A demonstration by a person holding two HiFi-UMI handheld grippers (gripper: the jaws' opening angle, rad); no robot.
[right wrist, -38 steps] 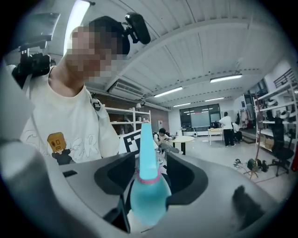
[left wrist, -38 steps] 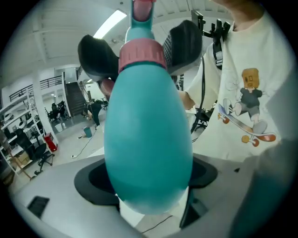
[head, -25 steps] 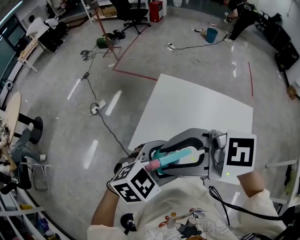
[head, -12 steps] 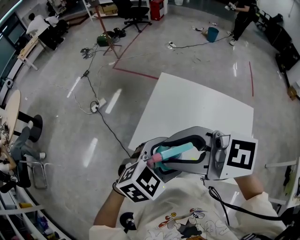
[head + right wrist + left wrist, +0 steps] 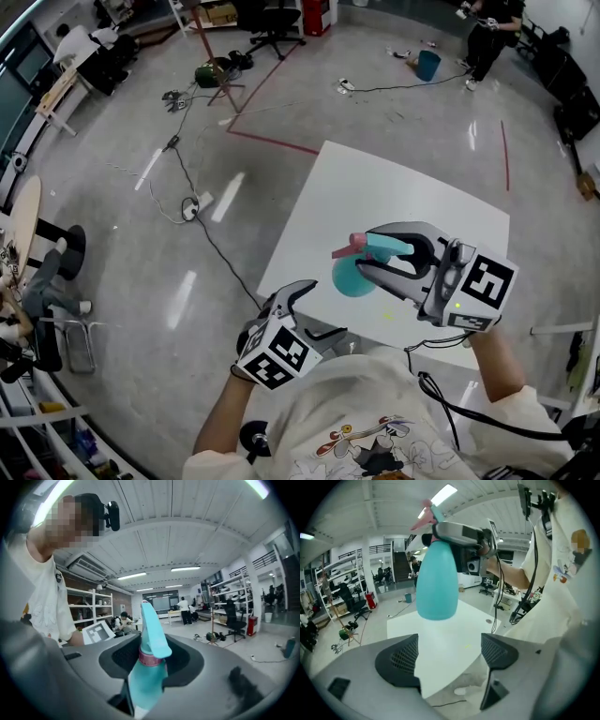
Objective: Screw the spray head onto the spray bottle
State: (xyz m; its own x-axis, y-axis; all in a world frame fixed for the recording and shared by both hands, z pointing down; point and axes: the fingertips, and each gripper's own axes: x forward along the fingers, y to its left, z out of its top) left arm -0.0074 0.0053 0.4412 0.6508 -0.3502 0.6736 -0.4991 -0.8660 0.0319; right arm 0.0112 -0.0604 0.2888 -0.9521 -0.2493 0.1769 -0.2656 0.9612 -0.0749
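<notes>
My right gripper (image 5: 366, 251) is shut on the neck of a teal spray bottle (image 5: 349, 276), just below the pink collar, and holds it above the near part of the white table (image 5: 394, 202). The teal spray head (image 5: 367, 245) with its pink trigger sits on the bottle. In the right gripper view the bottle (image 5: 145, 681) and spray head (image 5: 152, 634) rise between the jaws. My left gripper (image 5: 323, 307) hangs lower, at the table's near edge, open and empty. Seen from the left gripper view, the bottle (image 5: 436, 583) hangs above and beyond the left gripper (image 5: 450, 653), apart from it.
The table stands on a grey glossy floor with red tape lines (image 5: 272, 142) and a black cable (image 5: 211, 246) running past its left corner. A blue bucket (image 5: 424, 67) and a person stand far behind; chairs and shelves line the room's left side.
The right gripper has carried the bottle up and to the right, over the table. The left gripper has come away from the bottle and dropped toward the lower left.
</notes>
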